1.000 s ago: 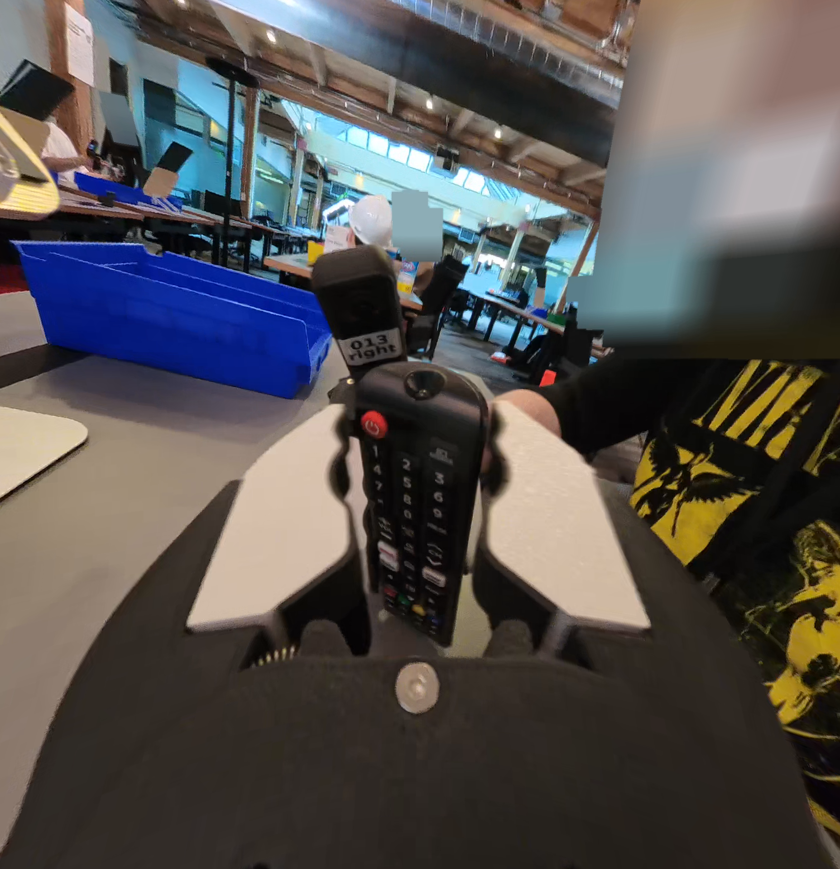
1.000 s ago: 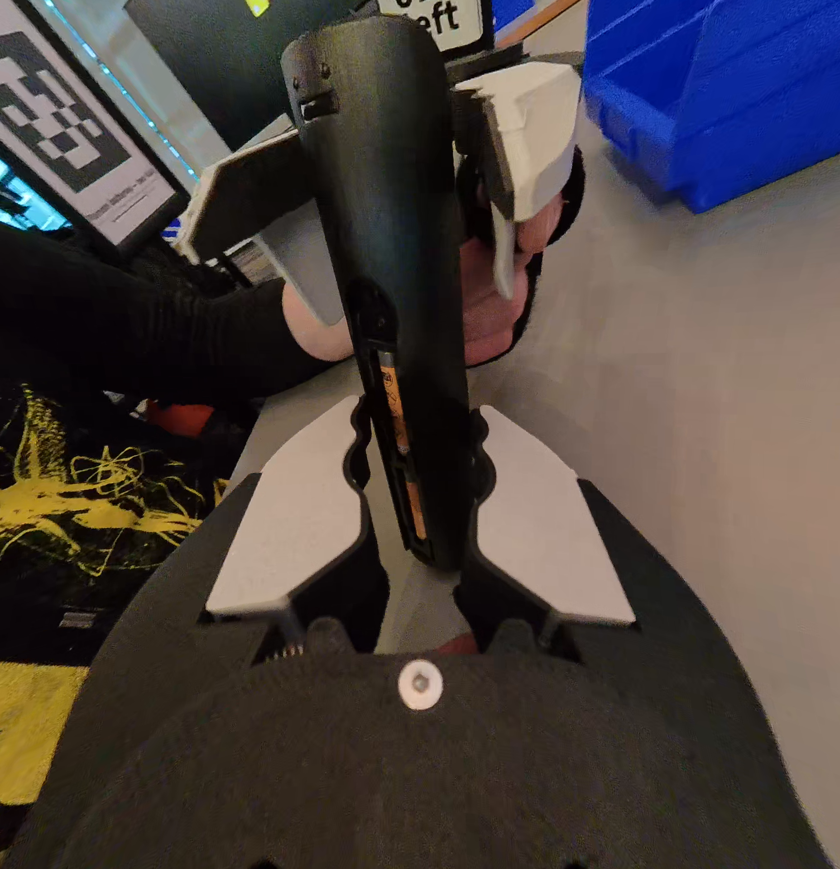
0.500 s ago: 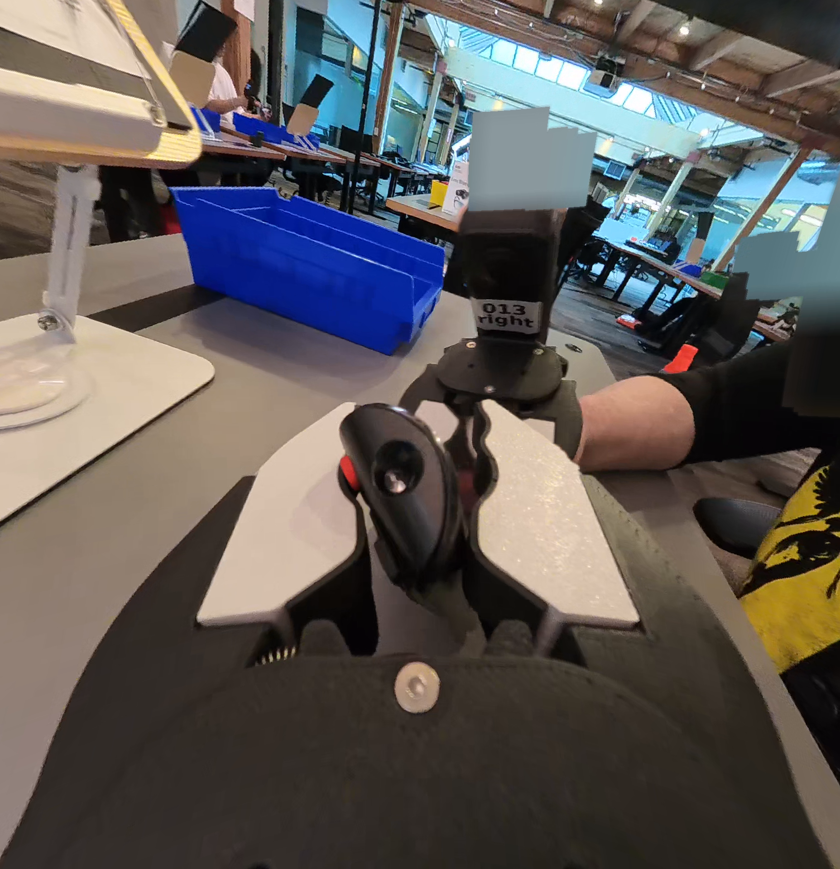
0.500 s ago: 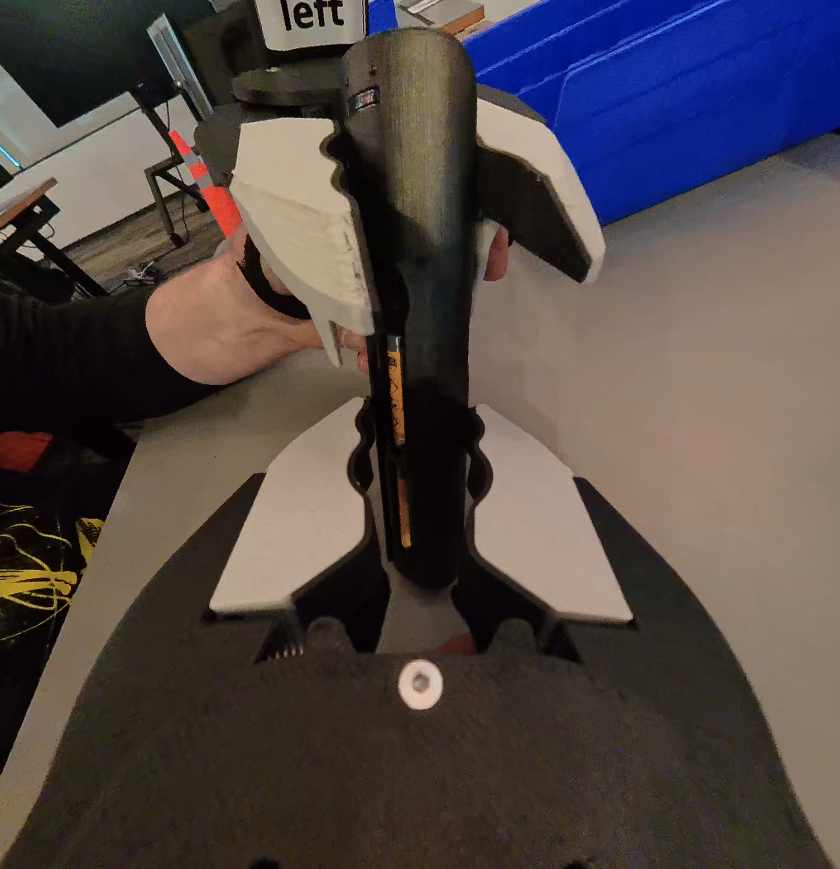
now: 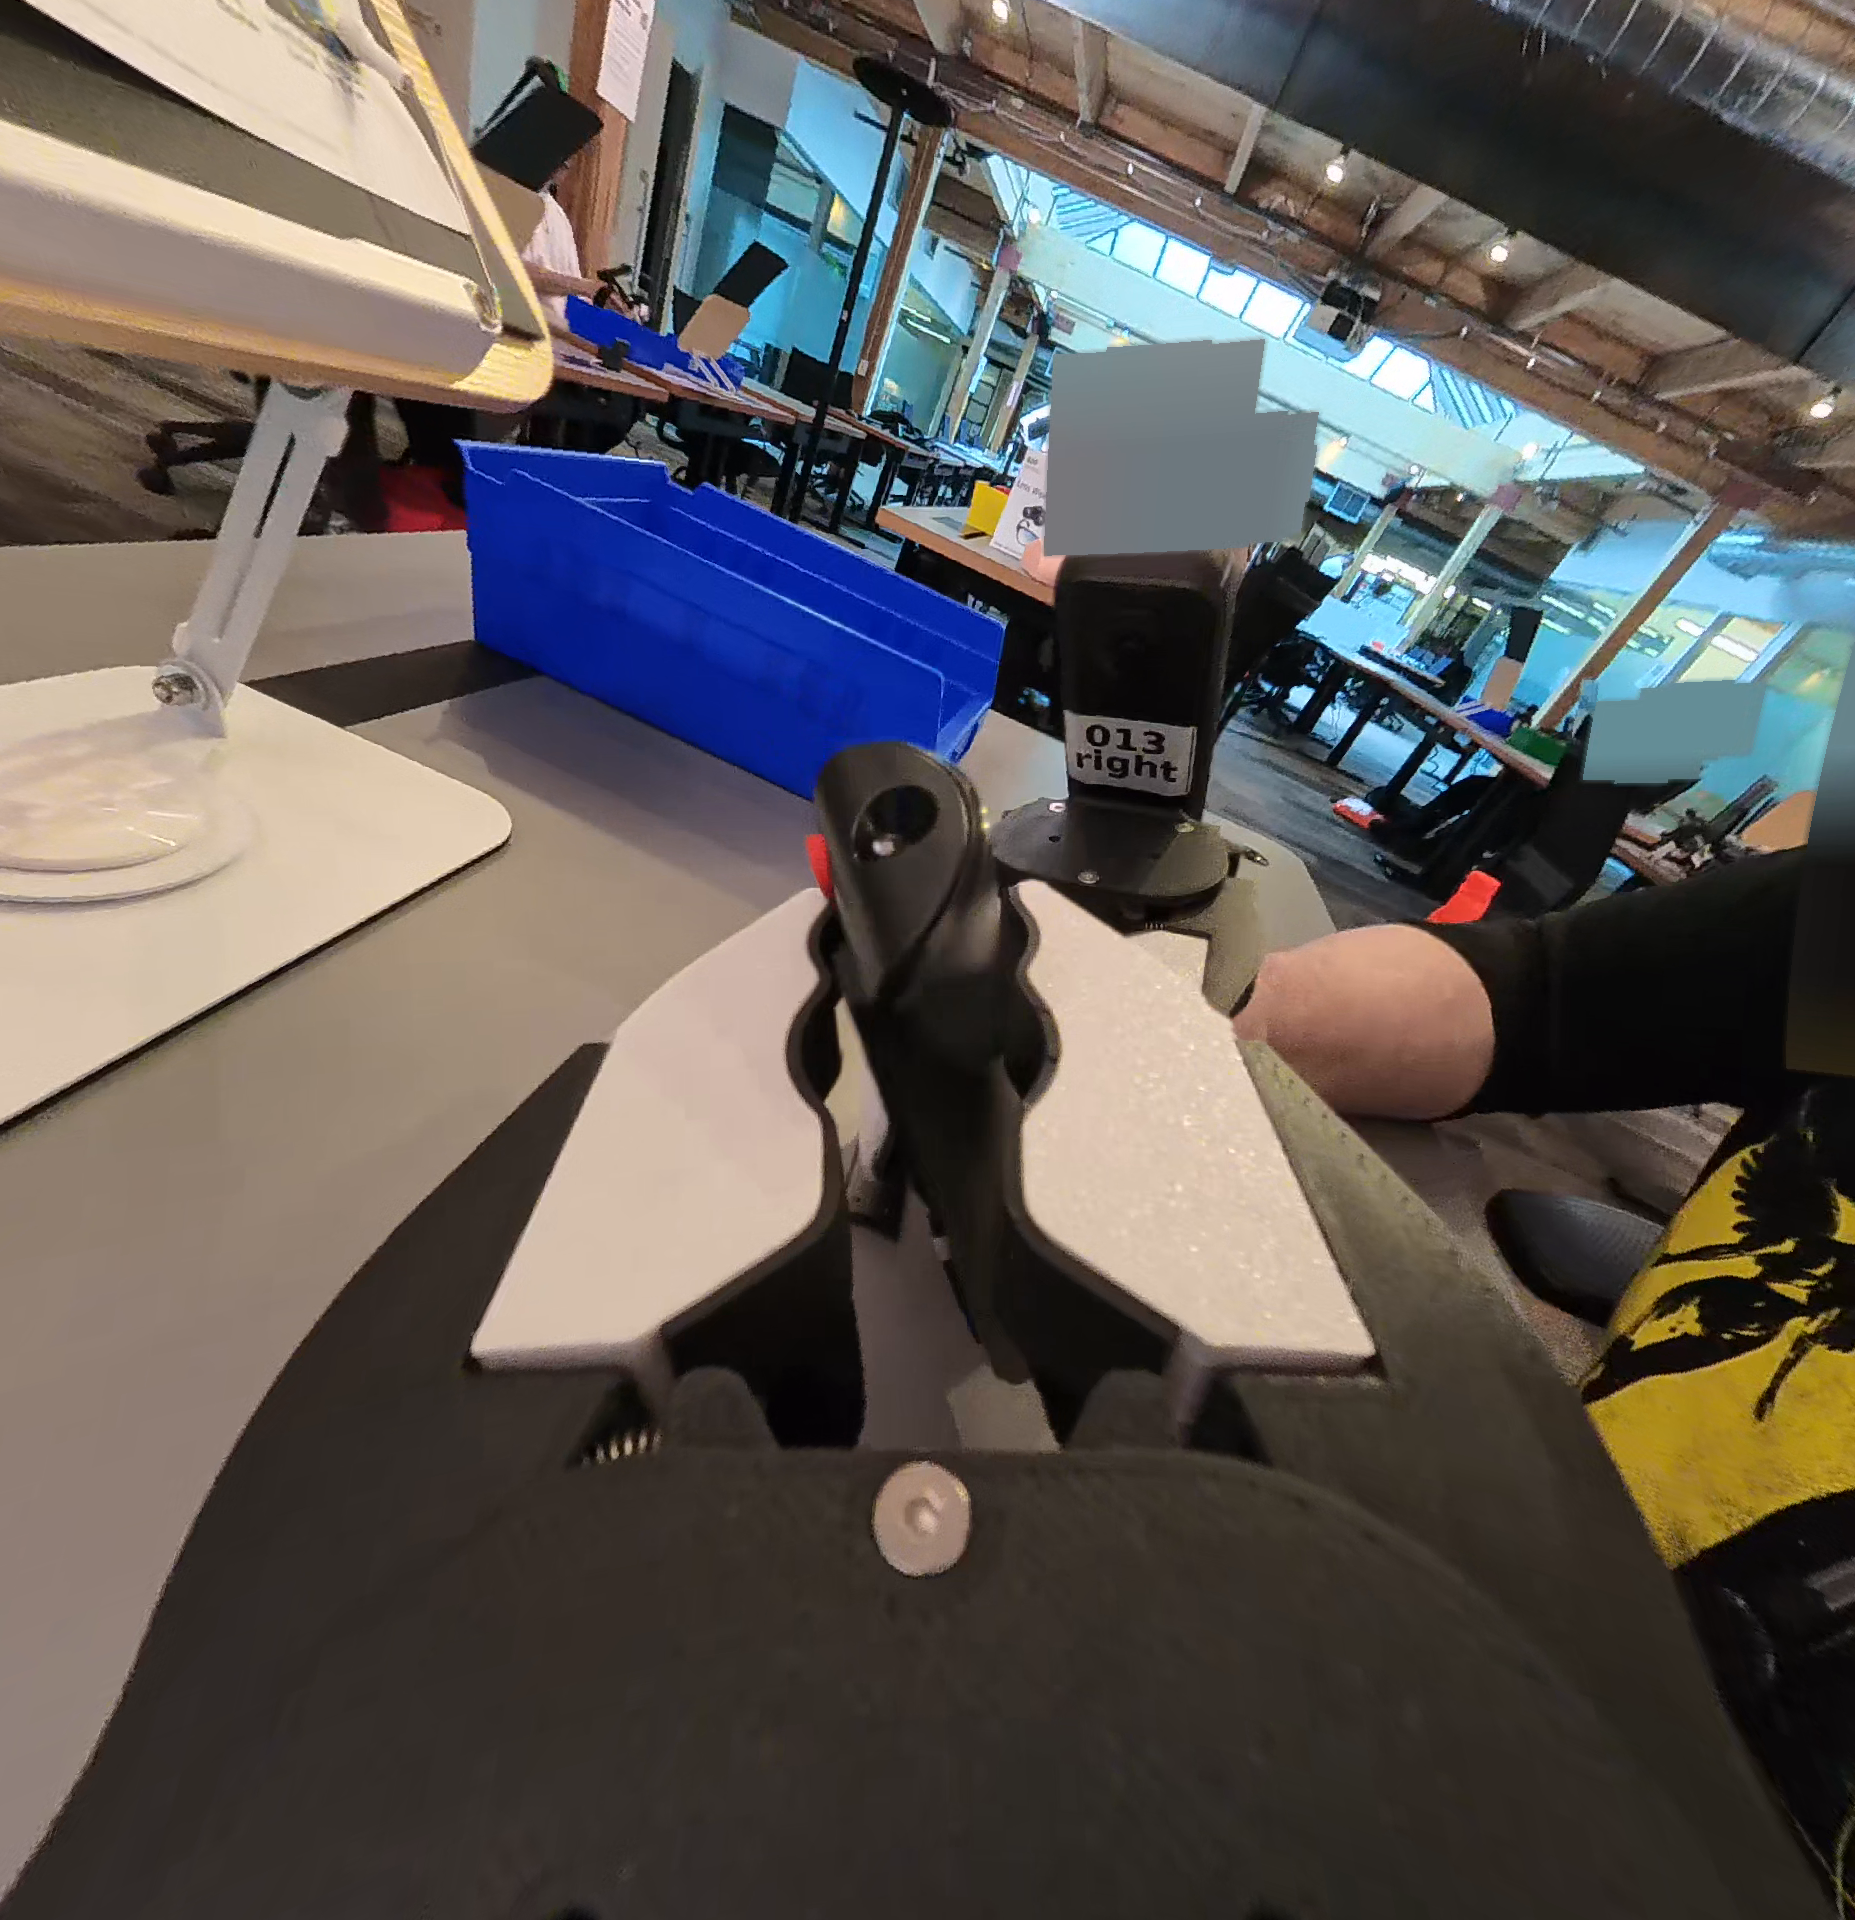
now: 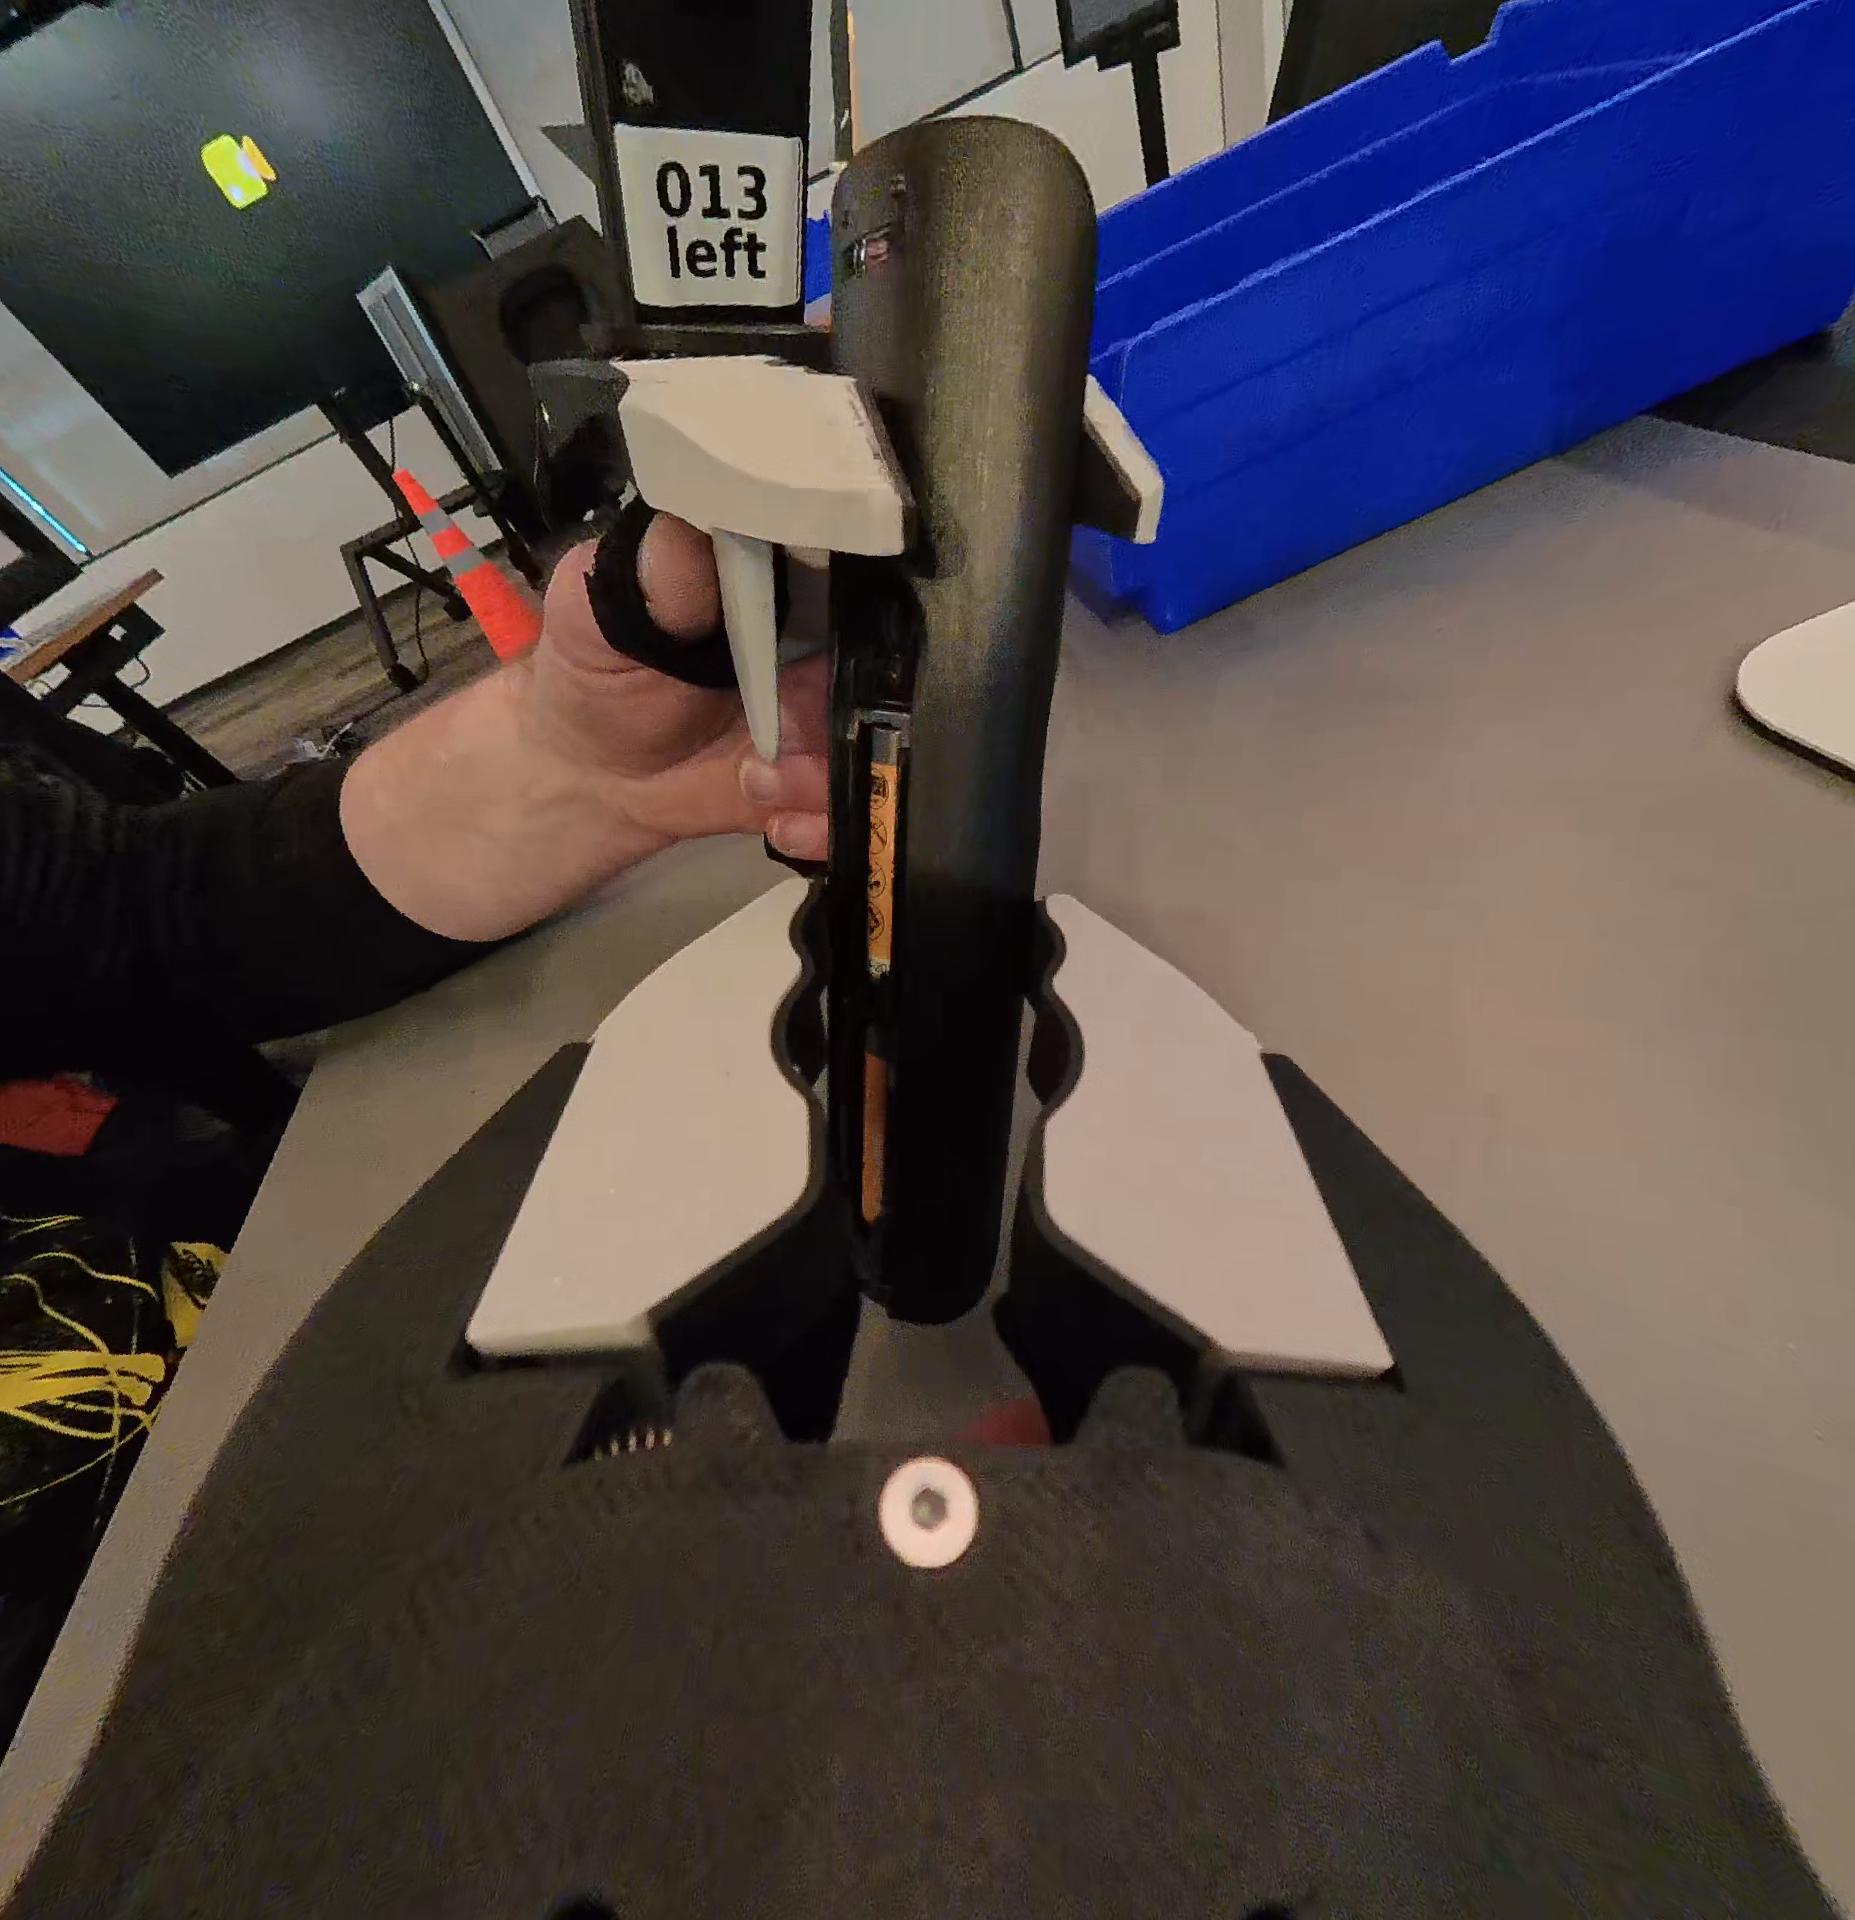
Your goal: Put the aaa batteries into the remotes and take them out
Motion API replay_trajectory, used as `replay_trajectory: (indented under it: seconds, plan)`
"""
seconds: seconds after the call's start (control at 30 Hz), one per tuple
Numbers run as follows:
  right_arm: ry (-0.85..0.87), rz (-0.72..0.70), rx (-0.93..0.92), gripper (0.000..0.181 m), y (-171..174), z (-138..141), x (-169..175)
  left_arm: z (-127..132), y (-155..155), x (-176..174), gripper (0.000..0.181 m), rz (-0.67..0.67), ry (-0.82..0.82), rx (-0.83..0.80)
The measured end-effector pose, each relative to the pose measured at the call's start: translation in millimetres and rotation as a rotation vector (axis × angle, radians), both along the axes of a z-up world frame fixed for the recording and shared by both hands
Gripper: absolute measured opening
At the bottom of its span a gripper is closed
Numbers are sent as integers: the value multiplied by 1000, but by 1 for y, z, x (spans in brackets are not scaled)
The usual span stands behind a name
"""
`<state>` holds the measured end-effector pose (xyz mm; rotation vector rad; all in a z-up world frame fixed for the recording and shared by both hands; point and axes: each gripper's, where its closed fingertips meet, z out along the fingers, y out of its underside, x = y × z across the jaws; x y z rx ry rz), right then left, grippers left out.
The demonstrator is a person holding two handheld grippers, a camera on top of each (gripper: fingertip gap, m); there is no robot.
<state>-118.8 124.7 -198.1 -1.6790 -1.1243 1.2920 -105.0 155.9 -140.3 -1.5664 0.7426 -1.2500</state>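
Note:
A black remote (image 5: 923, 997) is held above the grey table (image 5: 279, 1195) by both grippers at once. My left gripper (image 5: 918, 935) is shut on its upper part, with the remote's top end and red button edge towards the camera. In the right wrist view my right gripper (image 6: 928, 935) is shut on the lower end of the remote (image 6: 964, 623), whose back faces the camera. The battery bay is open along its left side, and an orange battery (image 6: 881, 862) sits in it. The left gripper (image 6: 990, 457) clamps the remote higher up.
A blue bin (image 5: 715, 623) stands at the back of the table and also shows in the right wrist view (image 6: 1422, 312). A white stand with a flat base (image 5: 227, 883) is at the left. A person's forearm (image 5: 1422, 1018) rests on the table edge. There is about 6 centimetres between the tips of the two grippers.
The remote has tipped from button face towards the left camera to top end towards it. Both grippers stayed shut on it and swung round over the table.

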Motion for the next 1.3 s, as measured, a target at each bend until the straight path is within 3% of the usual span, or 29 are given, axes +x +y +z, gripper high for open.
replay_trajectory:
  seconds: [0.03,0.1,0.3,1.3]
  plan:
    - [10,6,-1,33,-1,1,1,-1,1,-2,26,16,15,0]
    - [24,11,-6,49,1,4,4,-4,0,-2,26,13,40,-6]
    - [-45,2,14,22,11,-1,15,-12,-2,5,25,8,85,-15]
    - [-478,31,86,27,8,-18,33,-12,6,26,25,168,216,55]
